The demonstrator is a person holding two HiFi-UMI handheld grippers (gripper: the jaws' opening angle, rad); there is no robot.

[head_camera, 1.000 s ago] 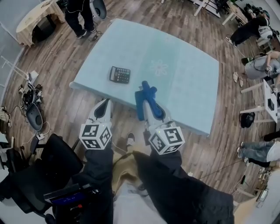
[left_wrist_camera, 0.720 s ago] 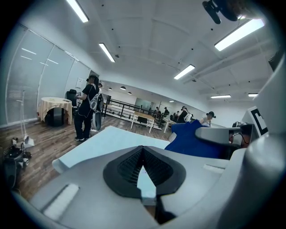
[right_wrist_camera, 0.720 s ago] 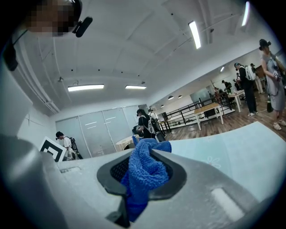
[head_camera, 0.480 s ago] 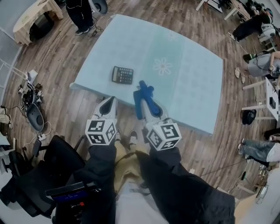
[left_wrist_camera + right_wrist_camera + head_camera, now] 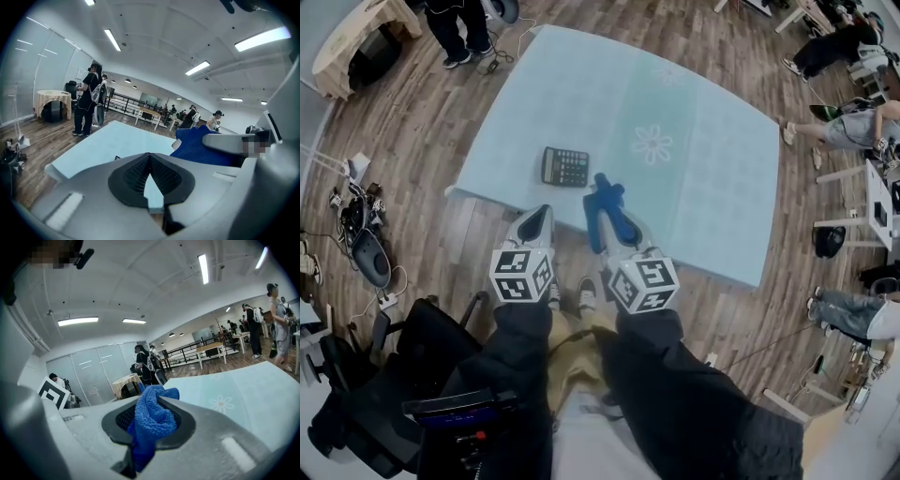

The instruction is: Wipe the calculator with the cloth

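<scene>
**Head view.** A table (image 5: 703,141) under a pale blue cover bears a dark calculator (image 5: 565,167) close to its near edge. The left gripper (image 5: 537,220) hangs over that edge, just short of the calculator and not touching it. The right gripper (image 5: 617,225) is beside it, with a blue cloth (image 5: 602,192) bunched at its tip. The cloth's end lies near the calculator's right side but apart from it.

**Left gripper view.** The left gripper (image 5: 149,157) has its pad tips pressed together with nothing between them. The table cover (image 5: 108,143) shows through the narrow gap below the tips. The cloth (image 5: 199,147) appears at the right.

**Right gripper view.** The right gripper (image 5: 149,420) is clamped on the cloth (image 5: 152,418), which bulges above the jaws and hangs below them. The table (image 5: 243,390) stretches ahead to the right.
</scene>
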